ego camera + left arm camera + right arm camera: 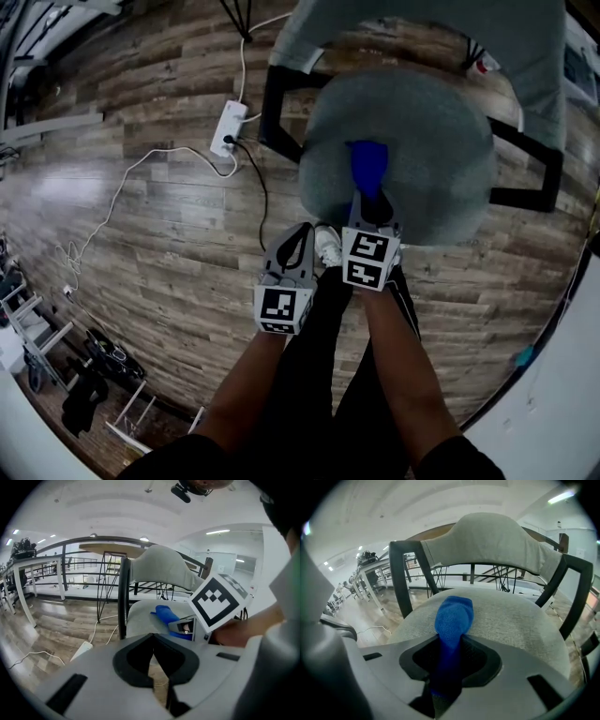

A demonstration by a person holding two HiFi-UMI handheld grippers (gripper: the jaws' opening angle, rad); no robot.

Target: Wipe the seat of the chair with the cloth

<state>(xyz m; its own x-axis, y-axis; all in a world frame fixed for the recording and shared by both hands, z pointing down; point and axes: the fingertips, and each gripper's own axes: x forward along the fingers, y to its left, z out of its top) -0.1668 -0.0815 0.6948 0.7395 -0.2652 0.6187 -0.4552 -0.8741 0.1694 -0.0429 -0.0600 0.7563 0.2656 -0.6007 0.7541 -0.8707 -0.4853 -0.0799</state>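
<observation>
A grey upholstered chair with a black frame stands ahead of me; its round seat (431, 131) (511, 620) fills the upper middle of the head view. My right gripper (368, 202) (451, 656) is shut on a blue cloth (367, 167) (453, 617), whose free end rests on the front middle of the seat. The cloth (165, 614) and seat (143, 616) also show in the left gripper view. My left gripper (298, 239) (153, 660) hangs over the floor just left of the seat's front edge, its jaws shut with nothing between them.
A white power strip (229, 127) with cables (122, 192) lies on the wooden floor left of the chair. The chair's black armrest frame (539, 173) juts out on the right. Desks and railings (42, 573) stand further off; shelving and clutter (66, 375) sit lower left.
</observation>
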